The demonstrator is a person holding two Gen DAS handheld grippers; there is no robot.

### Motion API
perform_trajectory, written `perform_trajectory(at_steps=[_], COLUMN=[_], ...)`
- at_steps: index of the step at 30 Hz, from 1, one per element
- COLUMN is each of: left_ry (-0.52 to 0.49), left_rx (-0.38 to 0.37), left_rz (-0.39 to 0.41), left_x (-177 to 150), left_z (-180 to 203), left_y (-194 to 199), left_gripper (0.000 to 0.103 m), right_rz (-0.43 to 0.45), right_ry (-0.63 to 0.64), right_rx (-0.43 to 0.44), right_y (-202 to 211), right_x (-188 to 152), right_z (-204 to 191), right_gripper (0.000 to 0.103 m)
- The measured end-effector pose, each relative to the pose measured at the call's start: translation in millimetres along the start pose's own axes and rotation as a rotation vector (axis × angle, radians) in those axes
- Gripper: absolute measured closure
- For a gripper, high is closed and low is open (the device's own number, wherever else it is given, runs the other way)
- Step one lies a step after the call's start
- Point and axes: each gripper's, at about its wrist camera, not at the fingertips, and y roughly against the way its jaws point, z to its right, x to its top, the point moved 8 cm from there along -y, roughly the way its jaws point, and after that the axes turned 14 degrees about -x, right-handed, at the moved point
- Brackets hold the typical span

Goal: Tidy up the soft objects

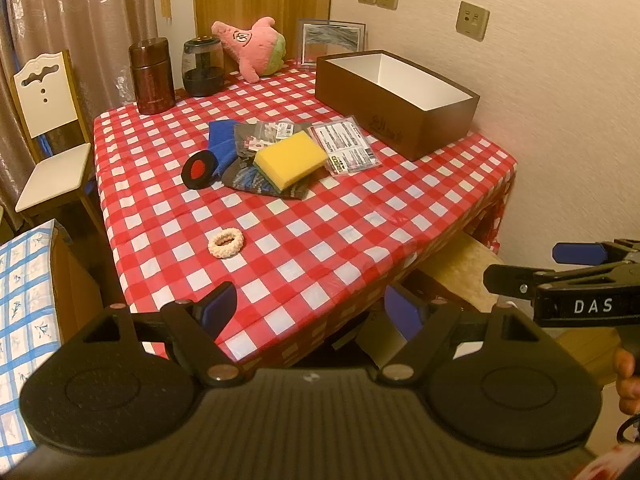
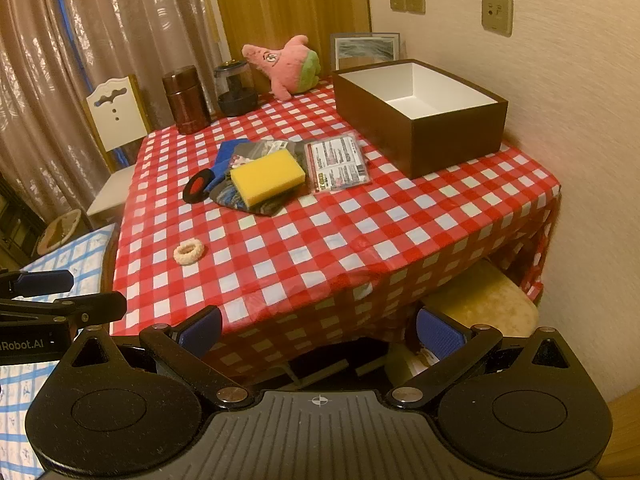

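A yellow sponge [image 1: 291, 157] [image 2: 267, 176] lies on a pile of dark and blue cloths [image 1: 222, 145] [image 2: 224, 156] mid-table, with a plastic-wrapped packet [image 1: 346, 146] [image 2: 337, 163] to its right. A cream scrunchie [image 1: 225, 242] [image 2: 188, 252] lies nearer the front. A pink star plush [image 1: 252, 46] [image 2: 286, 65] sits at the back. An open brown box [image 1: 396, 100] [image 2: 416, 114] stands at the right. My left gripper [image 1: 310, 312] and right gripper [image 2: 318, 330] are both open and empty, held in front of the table's near edge.
A red-checked tablecloth [image 1: 320, 240] [image 2: 340, 232] covers the table. A brown canister [image 1: 151, 76] [image 2: 186, 98], a dark jar [image 1: 203, 66] [image 2: 236, 88] and a picture frame [image 1: 332, 40] stand at the back. A white chair [image 1: 48, 128] stands left. A stool [image 2: 480, 300] sits under the table.
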Motion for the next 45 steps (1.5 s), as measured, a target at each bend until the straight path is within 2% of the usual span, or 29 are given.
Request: perform_trajectory(at_steps=[45], left_ry=[0.000], left_rx=[-0.001], left_rz=[-0.004], left_x=[-0.4], left_z=[-0.4], left_y=[-0.2], left_gripper=[0.023], right_rz=[-0.001], right_ry=[-0.004], right_rx=[-0.004], right_y=[-8.8], right_x=[7.6], right_z=[-20.2], right_gripper=[0.000])
